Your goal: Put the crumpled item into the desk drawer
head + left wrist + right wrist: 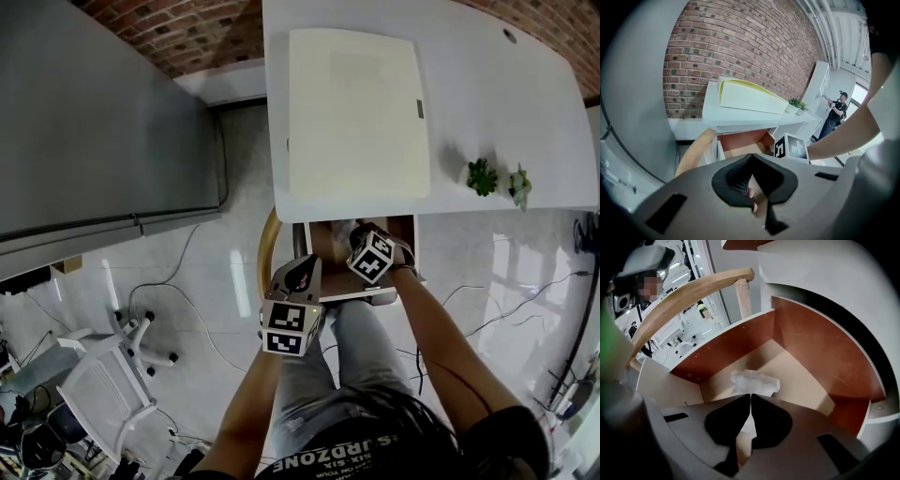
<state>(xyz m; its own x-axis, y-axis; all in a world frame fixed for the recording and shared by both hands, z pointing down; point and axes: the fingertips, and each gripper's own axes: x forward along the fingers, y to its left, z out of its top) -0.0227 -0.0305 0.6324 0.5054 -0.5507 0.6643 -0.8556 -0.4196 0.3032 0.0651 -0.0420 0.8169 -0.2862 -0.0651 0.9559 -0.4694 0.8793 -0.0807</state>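
The crumpled item (755,381) is a wad of white paper, pinched at its near edge by my right gripper (750,397), which is shut on it. The wad hangs just above the pale floor of the open desk drawer (801,380), inside its reddish-brown walls. From the head view the right gripper (367,251) points steeply down into the drawer (413,246) under the white desk (525,122); the wad is hidden there. My left gripper (300,274) hovers at the drawer's front left corner. Its tips (752,156) meet with nothing gripped.
A curved wooden chair back (265,246) stands close to the drawer's left side. A cream flat case (356,112) and two small plants (483,175) sit on the desk. A grey cabinet (94,122) rises at the left, and cables run over the floor tiles.
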